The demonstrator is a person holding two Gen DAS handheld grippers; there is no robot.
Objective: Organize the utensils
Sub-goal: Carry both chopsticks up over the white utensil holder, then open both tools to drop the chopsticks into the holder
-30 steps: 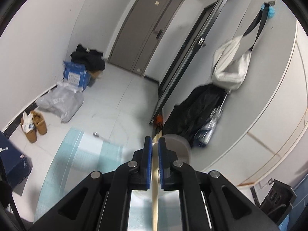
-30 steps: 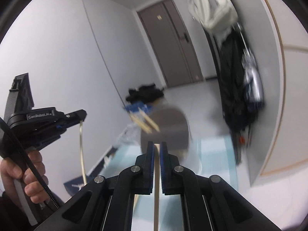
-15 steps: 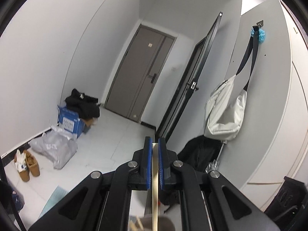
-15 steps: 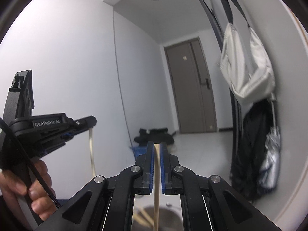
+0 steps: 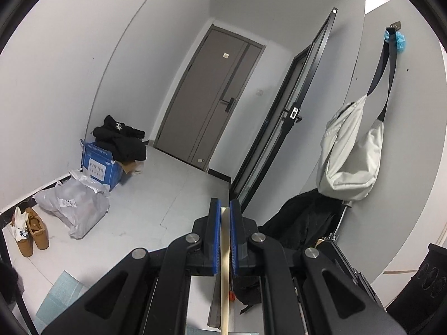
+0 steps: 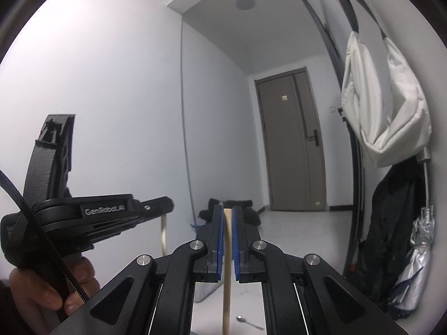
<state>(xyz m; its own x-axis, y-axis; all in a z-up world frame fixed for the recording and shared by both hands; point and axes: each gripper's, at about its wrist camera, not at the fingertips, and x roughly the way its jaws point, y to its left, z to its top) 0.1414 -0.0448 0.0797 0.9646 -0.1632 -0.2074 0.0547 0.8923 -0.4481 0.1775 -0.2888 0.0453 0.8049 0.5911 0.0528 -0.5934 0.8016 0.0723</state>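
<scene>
Chopsticks, one in each gripper, are held up in a grey hallway. The left gripper (image 5: 222, 215) has its blue pads clamped on a pale wooden chopstick (image 5: 225, 276) that hangs down between them. The right gripper (image 6: 226, 217) pinches a second chopstick (image 6: 226, 273) the same way. In the right wrist view, a hand (image 6: 50, 287) at near left carries the left gripper. A spoon (image 6: 249, 322) lies on the surface below. A white bag (image 5: 349, 153) hangs on the right wall; a door (image 5: 206, 97) stands far down the hall.
</scene>
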